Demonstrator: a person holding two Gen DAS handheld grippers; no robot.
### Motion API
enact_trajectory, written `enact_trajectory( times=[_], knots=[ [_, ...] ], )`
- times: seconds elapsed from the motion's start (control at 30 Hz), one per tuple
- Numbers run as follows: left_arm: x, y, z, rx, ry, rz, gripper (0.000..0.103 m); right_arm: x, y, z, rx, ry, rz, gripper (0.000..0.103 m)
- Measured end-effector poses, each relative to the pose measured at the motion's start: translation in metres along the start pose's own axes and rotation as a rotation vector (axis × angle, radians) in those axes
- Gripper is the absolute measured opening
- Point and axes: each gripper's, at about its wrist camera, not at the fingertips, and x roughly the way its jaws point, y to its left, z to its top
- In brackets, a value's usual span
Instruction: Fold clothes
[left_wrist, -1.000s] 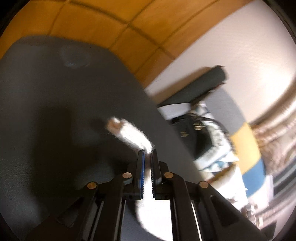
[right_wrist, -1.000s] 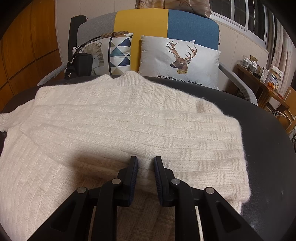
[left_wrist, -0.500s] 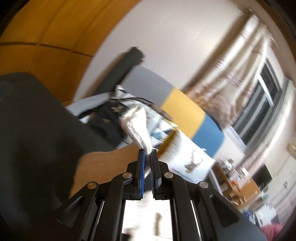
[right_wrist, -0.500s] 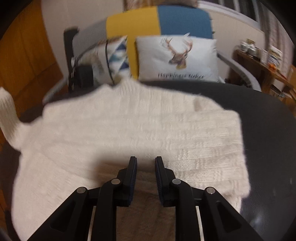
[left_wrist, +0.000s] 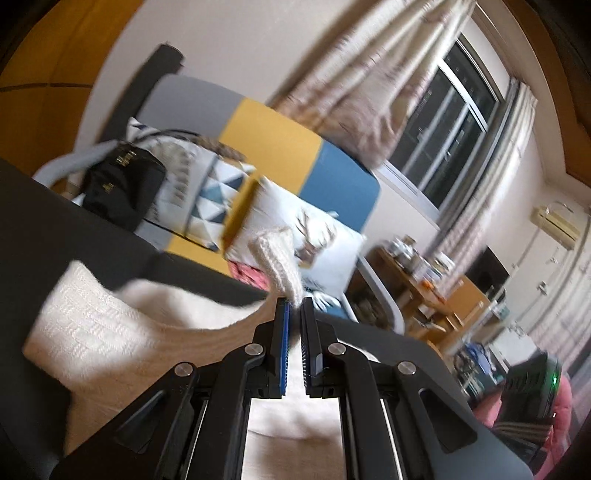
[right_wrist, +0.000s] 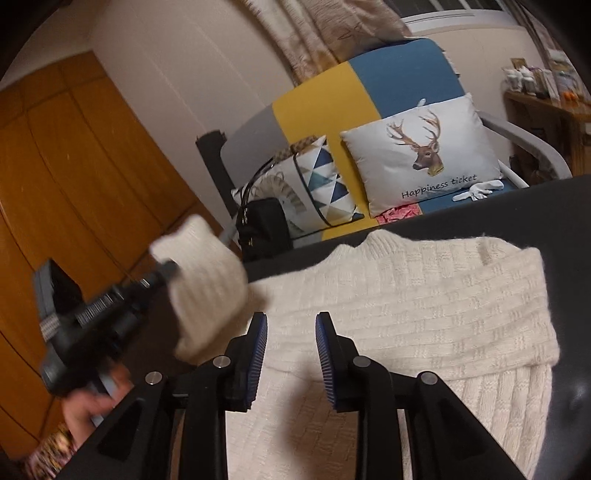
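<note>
Sweater sleeve now lifted off table by left hand-held gripper.

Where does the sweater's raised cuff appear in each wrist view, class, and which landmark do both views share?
Left wrist view: the cuff sits at centre, rising from the left hand-held gripper, which pinches it.
Right wrist view: the cuff is left of centre, lifted above the table.
Shared landmark: the deer pillow.

Left gripper, sleeve held

Jaws pinched on white knit sleeve cuff, raised above sweater body on dark table; sofa cushions behind.
</note>
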Motion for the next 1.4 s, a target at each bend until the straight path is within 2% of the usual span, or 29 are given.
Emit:
enact_trajectory(
  times=[0.2, 0.4, 0.57, 0.77, 0.93, 1.03, 1.17, 1.4],
  knots=[
    [0.025, -0.040, -0.038, 0.086, 0.083, -0.023, 0.005, -0.006, -0.034, -0.004, 0.200, -0.011, 0.060, 0.033],
    [0.062, -0.059, -0.079, 0.114, 0.189, -0.015, 0.005, -0.005, -0.066, -0.013, 0.316, 0.014, 0.037, 0.035],
    [0.081, -0.072, -0.104, 0.179, 0.248, 0.004, 0.005, 0.013, -0.082, -0.012, 0.340, 0.093, 0.022, 0.038],
    [0.089, -0.079, -0.119, 0.226, 0.302, 0.009, 0.005, 0.039, -0.093, -0.015, 0.375, 0.169, 0.015, 0.040],
    [0.095, -0.085, -0.124, 0.253, 0.334, 0.022, 0.005, 0.043, -0.091, -0.020, 0.337, 0.176, -0.030, 0.040],
    [0.102, -0.092, -0.130, 0.284, 0.385, 0.038, 0.008, 0.043, -0.096, -0.022, 0.349, 0.170, -0.043, 0.041],
    [0.099, -0.096, -0.134, 0.302, 0.400, 0.006, 0.018, 0.043, -0.103, -0.025, 0.371, 0.164, -0.061, 0.041],
    [0.077, -0.080, -0.136, 0.245, 0.434, -0.045, 0.021, 0.042, -0.118, -0.033, 0.427, 0.134, -0.054, 0.040]
  ],
)
